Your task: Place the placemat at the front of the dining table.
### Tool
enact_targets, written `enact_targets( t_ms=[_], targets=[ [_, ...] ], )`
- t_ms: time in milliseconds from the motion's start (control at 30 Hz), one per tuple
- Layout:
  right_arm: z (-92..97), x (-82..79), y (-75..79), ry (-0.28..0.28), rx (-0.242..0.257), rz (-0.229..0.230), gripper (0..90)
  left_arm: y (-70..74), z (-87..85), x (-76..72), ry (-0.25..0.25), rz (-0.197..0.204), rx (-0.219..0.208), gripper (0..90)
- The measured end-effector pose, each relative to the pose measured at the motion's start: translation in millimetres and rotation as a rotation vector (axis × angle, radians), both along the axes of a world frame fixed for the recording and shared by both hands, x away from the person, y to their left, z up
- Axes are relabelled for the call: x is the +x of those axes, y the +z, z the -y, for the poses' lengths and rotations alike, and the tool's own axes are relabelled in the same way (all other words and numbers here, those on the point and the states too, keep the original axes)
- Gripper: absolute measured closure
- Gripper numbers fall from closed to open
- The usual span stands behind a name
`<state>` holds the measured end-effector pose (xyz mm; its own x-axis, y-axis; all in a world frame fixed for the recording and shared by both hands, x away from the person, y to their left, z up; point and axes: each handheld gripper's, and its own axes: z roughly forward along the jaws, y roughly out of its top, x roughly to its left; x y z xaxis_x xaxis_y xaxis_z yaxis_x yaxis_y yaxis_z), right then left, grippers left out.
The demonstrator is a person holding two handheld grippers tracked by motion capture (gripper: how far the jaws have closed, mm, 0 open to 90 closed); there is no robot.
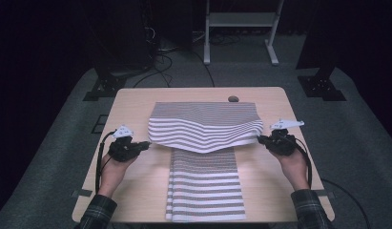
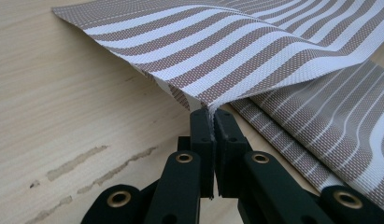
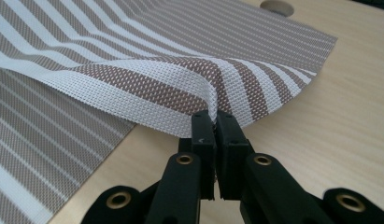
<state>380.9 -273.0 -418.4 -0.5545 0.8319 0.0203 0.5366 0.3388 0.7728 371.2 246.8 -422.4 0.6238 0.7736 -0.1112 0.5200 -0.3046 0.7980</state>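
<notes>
Two brown-and-white striped woven mats lie on the wooden table (image 1: 136, 102). The upper mat (image 1: 203, 126) lies crosswise with its near edge lifted off the table. My left gripper (image 1: 145, 144) is shut on that mat's near left corner (image 2: 206, 100), the jaws pinching the edge. My right gripper (image 1: 261, 139) is shut on the near right corner (image 3: 213, 100) in the same way. The lower mat (image 1: 205, 186) lies lengthwise toward the table's front edge, its far end under the lifted mat.
A round cable hole (image 1: 233, 99) sits near the table's far edge, just behind the upper mat. Beyond the table stand a white frame (image 1: 241, 28), dark stands and loose cables on grey carpet. Bare wood lies left and right of the mats.
</notes>
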Motion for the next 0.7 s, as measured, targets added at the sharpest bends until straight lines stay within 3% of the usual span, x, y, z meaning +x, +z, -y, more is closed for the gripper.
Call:
enact_targets(
  t_ms=[100, 200, 700],
  targets=[
    [0.2, 9.0, 2.5, -0.005, 0.009, -0.007, 87.2, 0.5, -0.3, 7.4, 0.009, 0.004, -0.012, 88.0],
    [0.1, 18.4, 2.8, -0.008, 0.026, -0.019, 87.2, 0.3, 0.4, 14.2, 0.015, -0.006, 0.001, 88.0],
    [-1.8, 54.5, -0.2, -0.047, 0.017, -0.028, 87.2, 0.3, 4.1, 47.5, 0.042, -0.003, 0.016, 87.9]
  ],
)
